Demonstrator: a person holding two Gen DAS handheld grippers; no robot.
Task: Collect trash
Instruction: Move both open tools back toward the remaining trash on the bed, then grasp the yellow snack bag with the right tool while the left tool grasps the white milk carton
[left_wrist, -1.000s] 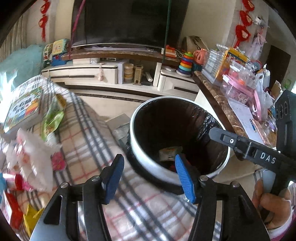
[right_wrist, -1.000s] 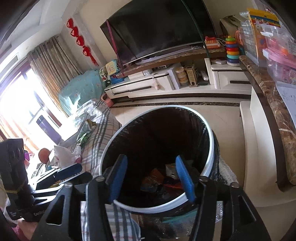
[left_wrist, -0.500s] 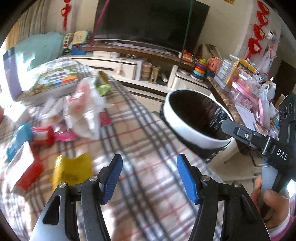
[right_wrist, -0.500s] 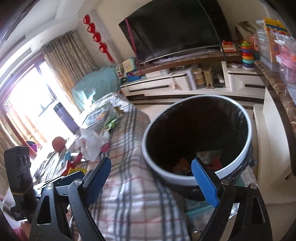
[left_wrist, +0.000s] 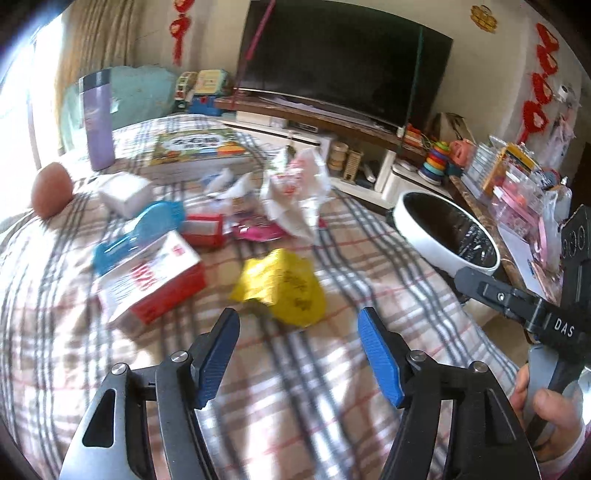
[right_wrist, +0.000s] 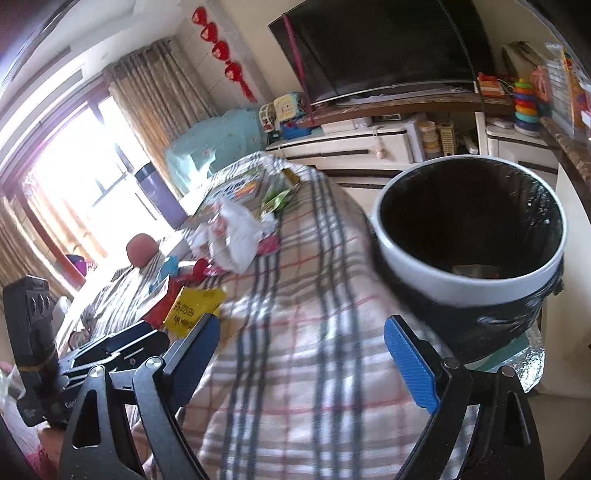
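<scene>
2 grippers, left gripper (left_wrist: 297, 345) and right gripper (right_wrist: 301, 345), jaws released, empty; yellow wrapper (left_wrist: 282, 286) just beyond left; bin (right_wrist: 471, 291) right.

Soft woven plaid cloth (left_wrist: 332, 369), crinkly glossy yellow wrapper (left_wrist: 282, 286), shiny black plastic liner (right_wrist: 491, 314) in smooth white bin (right_wrist: 461, 290).

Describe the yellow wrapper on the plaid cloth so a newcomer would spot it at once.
Start at the plaid tablecloth beside the white-rimmed trash bin. Among the litter, look closest to the open left claw, just right of the red and white box. The yellow wrapper is the only bright yellow piece, crumpled, with small dark print.
</scene>
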